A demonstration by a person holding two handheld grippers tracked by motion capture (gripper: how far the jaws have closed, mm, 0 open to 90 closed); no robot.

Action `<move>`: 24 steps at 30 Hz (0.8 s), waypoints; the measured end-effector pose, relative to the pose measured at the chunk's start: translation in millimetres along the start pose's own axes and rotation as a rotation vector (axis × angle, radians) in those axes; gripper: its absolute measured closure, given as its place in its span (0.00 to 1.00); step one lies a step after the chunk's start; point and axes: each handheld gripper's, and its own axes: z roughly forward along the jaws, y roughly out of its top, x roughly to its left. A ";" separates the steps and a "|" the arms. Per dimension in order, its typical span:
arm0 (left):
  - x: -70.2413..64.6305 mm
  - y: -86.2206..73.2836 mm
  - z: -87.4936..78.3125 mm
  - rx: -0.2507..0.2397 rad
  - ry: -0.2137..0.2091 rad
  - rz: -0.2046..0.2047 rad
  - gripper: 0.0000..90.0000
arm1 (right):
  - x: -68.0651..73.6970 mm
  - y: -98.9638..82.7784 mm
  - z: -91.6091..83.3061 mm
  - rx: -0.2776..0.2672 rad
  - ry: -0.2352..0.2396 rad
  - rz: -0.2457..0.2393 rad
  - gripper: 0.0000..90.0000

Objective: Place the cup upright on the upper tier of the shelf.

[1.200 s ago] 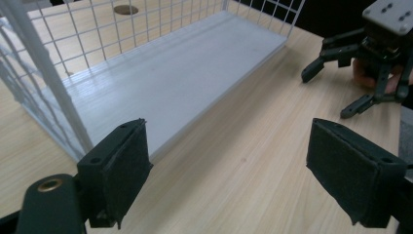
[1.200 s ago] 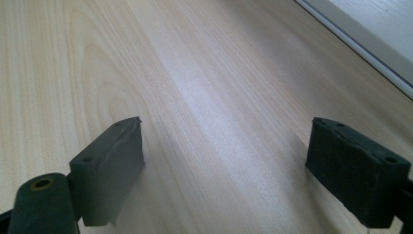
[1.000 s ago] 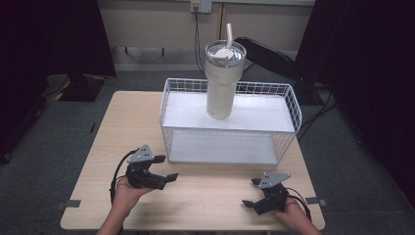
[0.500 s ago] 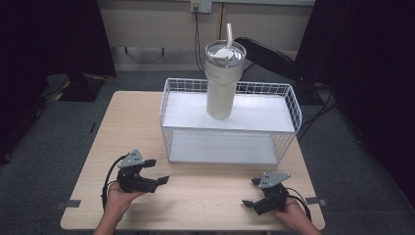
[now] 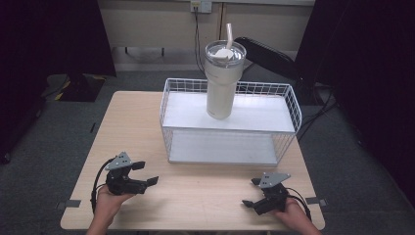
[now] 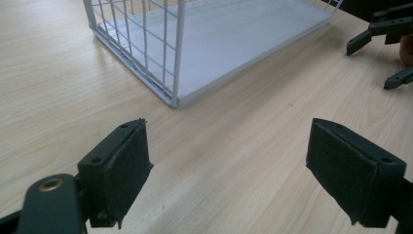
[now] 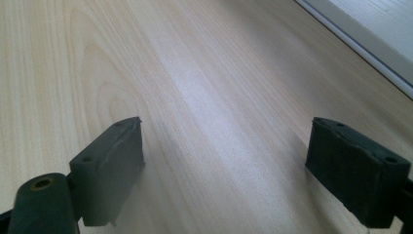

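Note:
A cream tumbler (image 5: 223, 85) with a lid and straw stands upright on the top shelf of a white wire rack (image 5: 227, 122) at the table's far middle. My left gripper (image 5: 146, 173) rests low at the near left of the table, open, its jaws pointing toward the rack's near corner (image 6: 178, 63). Its pads (image 6: 122, 163) stand wide apart with bare wood between them. My right gripper (image 5: 250, 192) sits at the near right, open as well, with nothing between its pads (image 7: 114, 163). From the left gripper view, the right gripper (image 6: 384, 31) appears far off at the upper right.
The light wooden table (image 5: 132, 127) stretches between the rack and the near edge, where both hands rest. The rack's lower white shelf (image 7: 363, 34) edges the right gripper view's top right. Dark chairs and grey carpet surround the table.
My left gripper has drawn back to the left and toward the table's near edge, still open. The right gripper has stayed put.

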 end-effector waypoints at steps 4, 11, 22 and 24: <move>4.1 -5.5 -3.8 0.007 0.011 -0.003 0.17 | 0.0 0.0 0.0 0.000 0.000 0.000 0.14; 11.2 -15.0 -9.7 0.012 0.030 -0.021 0.17 | 0.0 0.0 0.0 0.000 0.000 0.000 0.15; 23.3 -33.8 -19.4 0.053 0.092 -0.027 0.18 | 0.0 0.0 0.0 0.000 0.000 0.000 0.15; 24.7 -35.9 -20.2 0.058 0.101 -0.032 0.18 | 0.0 0.0 0.0 0.000 0.000 0.000 0.15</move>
